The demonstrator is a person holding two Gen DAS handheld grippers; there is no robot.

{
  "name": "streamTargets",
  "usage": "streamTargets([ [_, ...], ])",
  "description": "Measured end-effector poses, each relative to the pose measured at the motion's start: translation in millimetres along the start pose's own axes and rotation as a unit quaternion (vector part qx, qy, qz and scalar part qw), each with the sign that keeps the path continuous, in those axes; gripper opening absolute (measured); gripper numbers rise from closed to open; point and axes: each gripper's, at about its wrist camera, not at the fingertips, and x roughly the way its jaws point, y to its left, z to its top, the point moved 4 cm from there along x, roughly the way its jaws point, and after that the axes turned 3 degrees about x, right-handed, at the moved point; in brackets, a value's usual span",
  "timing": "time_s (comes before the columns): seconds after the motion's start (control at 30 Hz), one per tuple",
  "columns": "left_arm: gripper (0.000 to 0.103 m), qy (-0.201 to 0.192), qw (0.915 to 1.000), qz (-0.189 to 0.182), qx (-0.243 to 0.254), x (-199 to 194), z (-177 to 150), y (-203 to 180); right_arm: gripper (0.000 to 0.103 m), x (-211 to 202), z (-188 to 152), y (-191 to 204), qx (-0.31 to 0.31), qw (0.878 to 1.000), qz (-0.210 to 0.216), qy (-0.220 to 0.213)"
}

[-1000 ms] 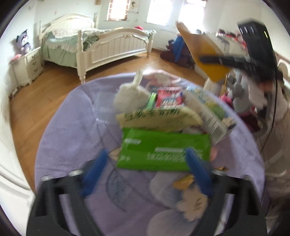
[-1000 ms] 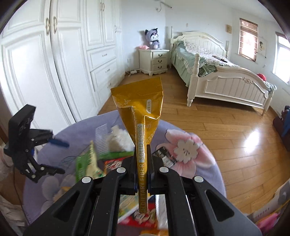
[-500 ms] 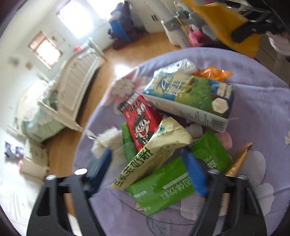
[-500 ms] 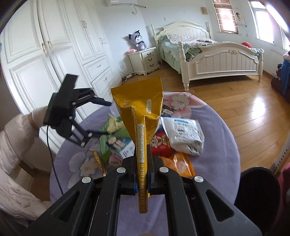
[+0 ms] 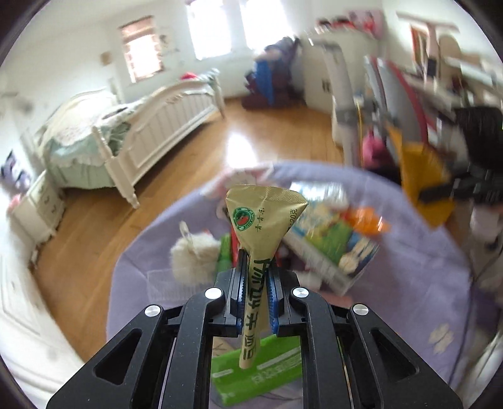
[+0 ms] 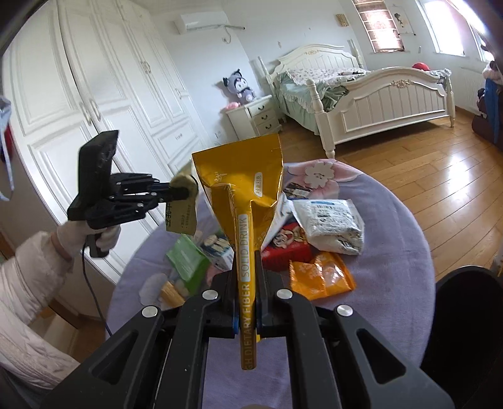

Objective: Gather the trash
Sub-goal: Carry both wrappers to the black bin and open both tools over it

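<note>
Behind you: white bed (image 6: 371, 94) w/ green bedding, footboard facing the room. Nightstand (image 6: 256, 114) just beside its head end, plush toy (image 6: 237, 85) sitting on top, something pink next to it. Wardrobe (image 6: 94, 94) fills your left wall, doors all closed. AC unit (image 6: 201, 23) up high nr the ceiling. Windows (image 6: 382, 25) bright on the far wall. Wood floor (image 6: 424, 176) shiny, glare patch in front of the bed. Left view's blurry: shelves (image 5: 408, 78) w/ clutter at right, contents unreadable. Dark pile (image 5: 267, 85) by the far wall, can't tell what.
</note>
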Motion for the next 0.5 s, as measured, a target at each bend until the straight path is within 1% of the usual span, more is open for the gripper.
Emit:
streamTargets([
  [0.07, 0.013, -0.026, 0.9991, 0.001, -0.032, -15, 14, -10, 0.007, -5, 1, 1, 0.006, 1.0, 0.008, -0.023],
  [0.13, 0.013, -0.056, 0.9963, -0.021, -0.061, -26, 29, -26, 0.007, -11, 4, -1, 0.016, 0.999, 0.012, -0.044],
  [0.2, 0.013, -0.08, 0.9932, -0.042, -0.073, -30, 43, -47, 0.007, -22, 4, -7, 0.03, 0.997, 0.005, -0.071],
  [0.23, 0.013, -0.091, 0.9909, -0.059, -0.079, -27, 52, -63, 0.007, -27, 4, -11, 0.036, 0.996, 0.0, -0.082],
  [0.3, 0.013, -0.103, 0.9857, -0.092, -0.096, -15, 69, -90, 0.007, -41, 1, -25, 0.049, 0.993, -0.025, -0.103],
  [0.37, 0.013, -0.106, 0.9782, -0.136, -0.115, 2, 83, -119, 0.007, -56, -7, -44, 0.058, 0.989, -0.068, -0.12],
  [0.4, 0.013, -0.105, 0.9756, -0.15, -0.121, 11, 88, -131, 0.007, -63, -11, -54, 0.064, 0.986, -0.086, -0.125],
  [0.43, 0.013, -0.1, 0.9731, -0.165, -0.125, 25, 93, -147, 0.007, -68, -16, -63, 0.072, 0.985, -0.098, -0.127],
  [0.5, 0.013, -0.089, 0.9653, -0.202, -0.14, 50, 101, -177, 0.007, -77, -30, -89, 0.093, 0.98, -0.129, -0.121],
])
